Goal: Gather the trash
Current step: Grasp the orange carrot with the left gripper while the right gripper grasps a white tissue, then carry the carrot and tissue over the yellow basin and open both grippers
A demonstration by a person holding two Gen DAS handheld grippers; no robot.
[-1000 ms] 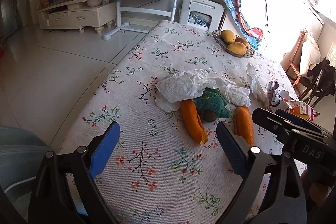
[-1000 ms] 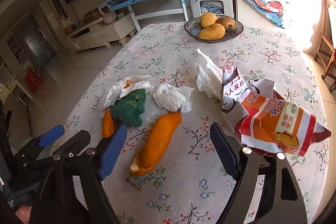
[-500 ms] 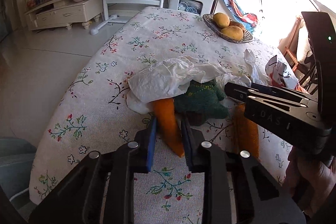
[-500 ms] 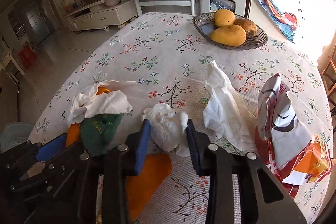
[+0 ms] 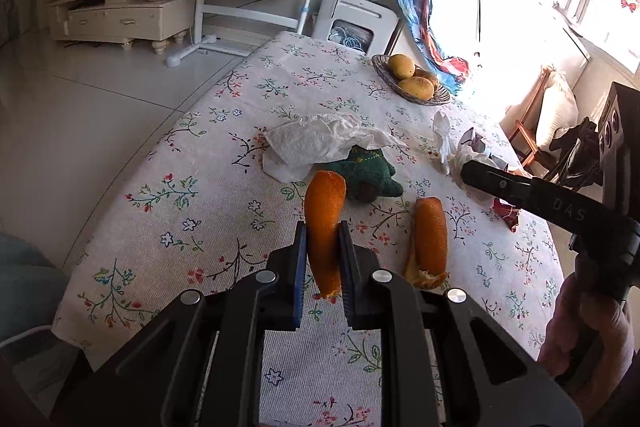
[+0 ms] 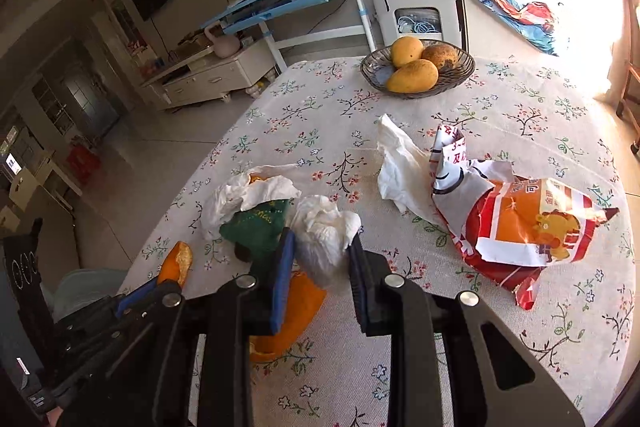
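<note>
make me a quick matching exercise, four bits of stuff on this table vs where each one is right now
Things:
1. orange peel strip
2. crumpled tissue ball
3. mangoes
4. red snack bag

Places:
A. in the wire bowl
B. between the left claw fingers
C. flat on the tablecloth, ungripped
D. between the right claw fingers

Pairs: 1-B, 2-D, 3-A, 4-C

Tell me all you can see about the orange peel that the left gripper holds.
The peel is a long curved strip, bright orange and pebbled outside, with a ragged lower end. The left gripper is shut on its lower half, and it stands nearly upright. It looks raised above the tablecloth. Its top end shows in front of the green cloth; contact there cannot be told.
</note>
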